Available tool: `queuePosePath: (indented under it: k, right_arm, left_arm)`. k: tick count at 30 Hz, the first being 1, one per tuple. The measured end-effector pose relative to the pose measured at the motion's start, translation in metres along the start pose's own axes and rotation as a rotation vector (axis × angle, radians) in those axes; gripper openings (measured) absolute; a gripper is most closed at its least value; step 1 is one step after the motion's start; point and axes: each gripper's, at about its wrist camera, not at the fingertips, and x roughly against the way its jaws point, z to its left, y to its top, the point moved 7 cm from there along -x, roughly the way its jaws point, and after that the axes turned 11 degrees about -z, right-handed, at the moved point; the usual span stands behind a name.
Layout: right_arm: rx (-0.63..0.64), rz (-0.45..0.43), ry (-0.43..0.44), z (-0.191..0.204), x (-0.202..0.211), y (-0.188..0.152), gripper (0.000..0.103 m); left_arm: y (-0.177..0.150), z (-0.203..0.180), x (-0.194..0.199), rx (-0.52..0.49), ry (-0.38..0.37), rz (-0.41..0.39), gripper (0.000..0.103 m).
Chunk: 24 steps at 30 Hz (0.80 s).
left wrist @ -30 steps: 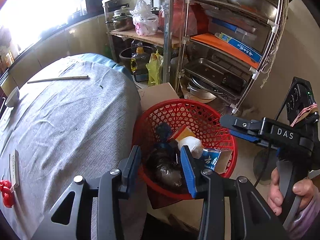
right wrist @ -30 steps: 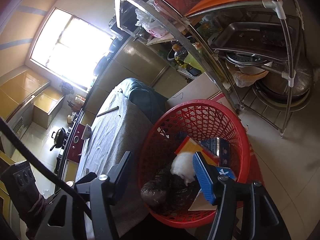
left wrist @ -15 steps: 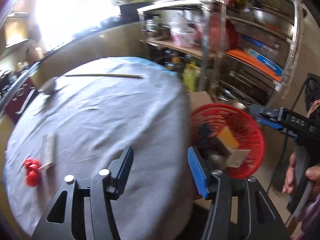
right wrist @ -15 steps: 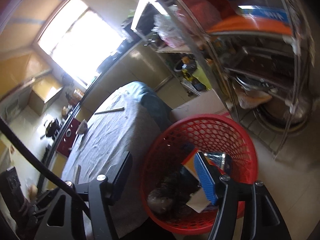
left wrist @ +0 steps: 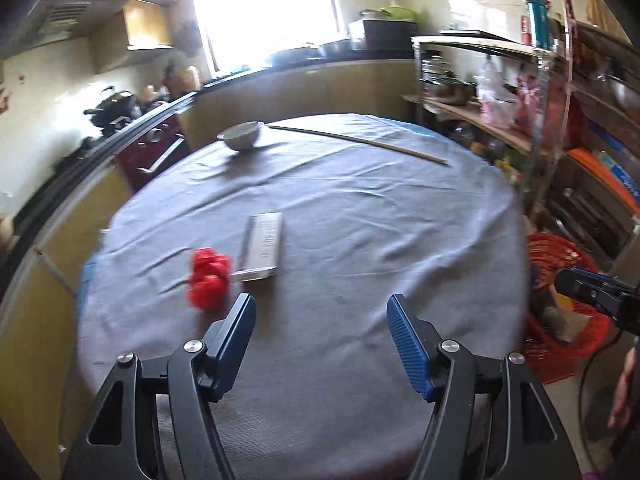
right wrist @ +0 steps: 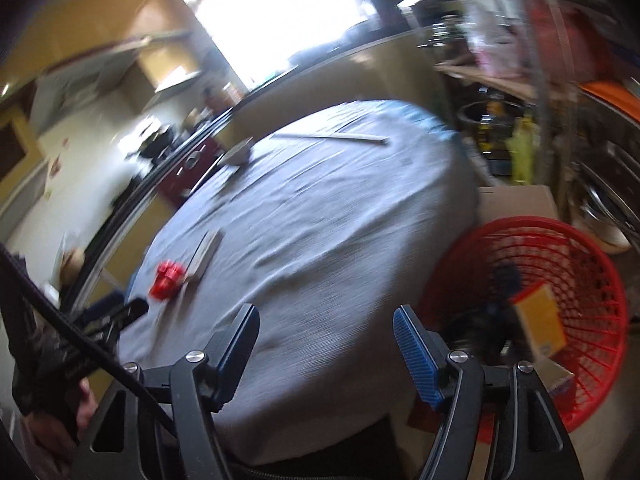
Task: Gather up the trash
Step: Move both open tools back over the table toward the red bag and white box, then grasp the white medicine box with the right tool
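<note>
Two grippers are hanging over a round kitchen table, both with empty jaws that have just been opening.

Seen from the left wrist, the left gripper (left wrist: 321, 334) is pointing down at the gray tablecloth (left wrist: 360, 220), its blue-padded fingers (left wrist: 404, 344) spread apart with only cloth showing between them. A red crumpled piece of trash (left wrist: 209, 276) is lying on the cloth just beyond the left finger, touching or nearly touching a flat silver box (left wrist: 262, 247) beside it. A white bowl (left wrist: 241, 136) is sitting at the far edge of the table, and a long thin stick (left wrist: 360, 142) is lying across the cloth near it. A red basket (left wrist: 560, 300) is standing on the floor at the table's right side, partly hidden by the table edge, with the tip of the right gripper (left wrist: 588, 290) reaching in above it. A metal shelf rack (left wrist: 560, 120) is crowding the right wall.

Seen from the right wrist, the picture is blurring with motion. The right gripper (right wrist: 326, 338) is holding its fingers (right wrist: 414, 356) spread wide, nothing between them but the table's near edge. The red trash (right wrist: 168, 280) is lying on the cloth to the left, against the silver box (right wrist: 206, 254). The basket (right wrist: 552, 312) is sitting on the floor to the right, already holding a yellow carton (right wrist: 540, 320) and dark wrappers. A person's hand (right wrist: 56, 420) is gripping the left gripper's handle at the lower left.
</note>
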Motion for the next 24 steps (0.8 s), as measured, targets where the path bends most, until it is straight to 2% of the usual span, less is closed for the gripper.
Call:
queuePosePath:
  k: [4, 10, 16, 24]
  right_arm:
    - [0.071, 0.022, 0.027, 0.029, -0.006, -0.007, 0.073]
    - [0.074, 0.069, 0.055, 0.053, -0.015, -0.020, 0.073]
    - [0.146, 0.105, 0.059, 0.079, -0.022, -0.033, 0.073]
    - [0.223, 0.082, 0.044, 0.098, -0.018, -0.039, 0.073]
  left_arm:
    - [-0.009, 0.025, 0.004, 0.021, 0.048, 0.009, 0.070]
    - [-0.024, 0.054, 0.006, 0.056, 0.099, 0.034, 0.070]
    - [-0.040, 0.086, 0.005, 0.113, 0.144, 0.063, 0.070]
    - [-0.056, 0.120, 0.005, 0.168, 0.196, 0.077, 0.070]
